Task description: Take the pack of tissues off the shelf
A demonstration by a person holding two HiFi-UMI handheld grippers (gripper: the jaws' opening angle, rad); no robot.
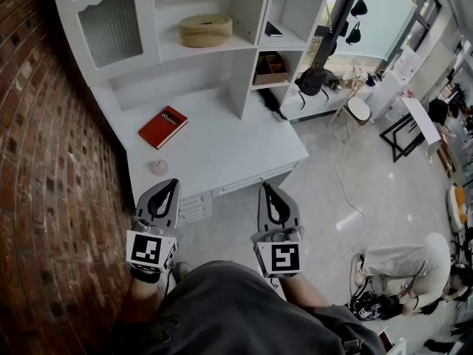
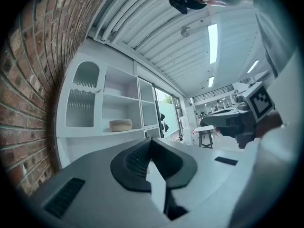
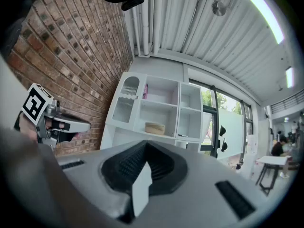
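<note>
Only the head view looks down on the white shelf unit [image 1: 244,72] and its desk top. A red book [image 1: 163,126] lies on that desk top toward the unit's left side, and a small pale round thing [image 1: 160,167] sits near its front edge. The pack of tissues [image 1: 205,30], tan and rounded, rests on the unit's middle shelf, in the wide open compartment just right of the ribbed-glass door [image 1: 111,28].

The left gripper [image 1: 173,185] and right gripper [image 1: 267,187] hang side by side in front of the unit, below its desk edge and well apart from the pack. Each gripper's own view shows its jaws pressed together with nothing between them.

Those two views look upward instead and catch the ceiling [image 3: 190,23] and light strips [image 2: 212,42] above the unit. The right gripper view alone shows a pink thing [image 3: 145,90] on the unit's top shelf. In both views the gripper's grey body hides the desk top and the book, and the pack shows small, without detail.

To the unit's right a person [image 1: 403,261] crouches on the floor near the picture's edge. A brick wall [image 1: 44,161] runs along the unit's left.
</note>
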